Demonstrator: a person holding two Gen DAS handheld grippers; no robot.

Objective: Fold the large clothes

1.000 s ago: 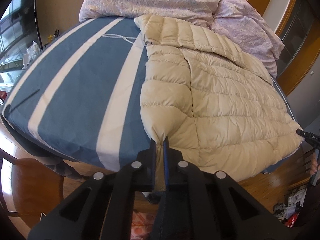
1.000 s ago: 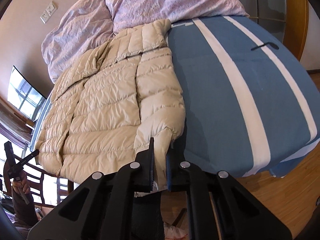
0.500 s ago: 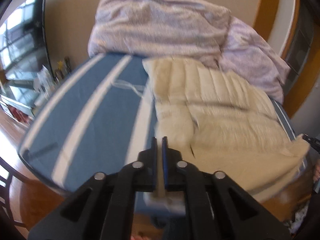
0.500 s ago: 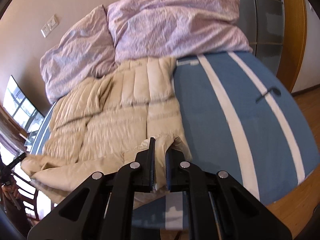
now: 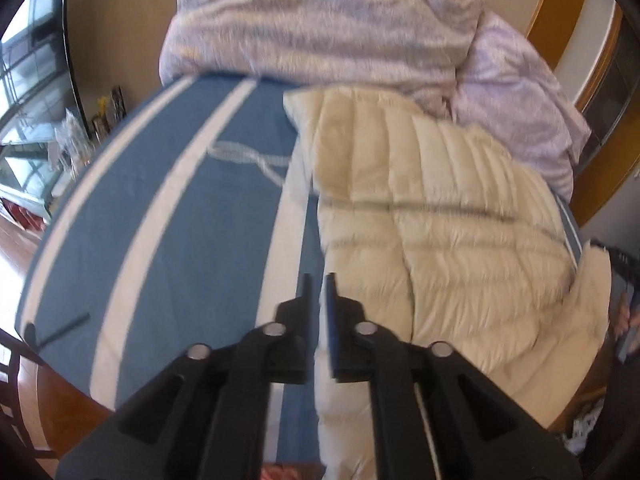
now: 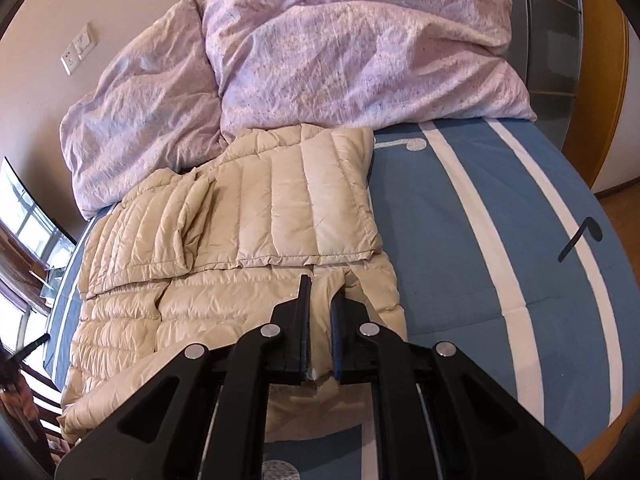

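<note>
A cream quilted down jacket (image 6: pixel 240 264) lies spread on the bed, its top end against the lilac bedding. My right gripper (image 6: pixel 322 284) is shut on the jacket's hem, and cream fabric fills the gap between its fingers. The lifted hem is doubled over the jacket's lower part. In the left wrist view the jacket (image 5: pixel 440 220) lies to the right. My left gripper (image 5: pixel 318 280) hangs over the sheet at the jacket's left edge. Its jaws are opening, the striped sheet shows between the tips, and cream fabric sags below them.
The blue sheet with white stripes (image 6: pixel 500 240) covers the bed. Crumpled lilac bedding (image 6: pixel 352 48) is piled at the far end. A wooden chair (image 5: pixel 12 384) stands by the bed's near left corner. A hand (image 5: pixel 628 312) shows at the right edge of the left wrist view.
Both grippers have carried the jacket's hem up from the bed's near edge and forward toward the lilac bedding. The left jaws, shut on the hem before, have parted.
</note>
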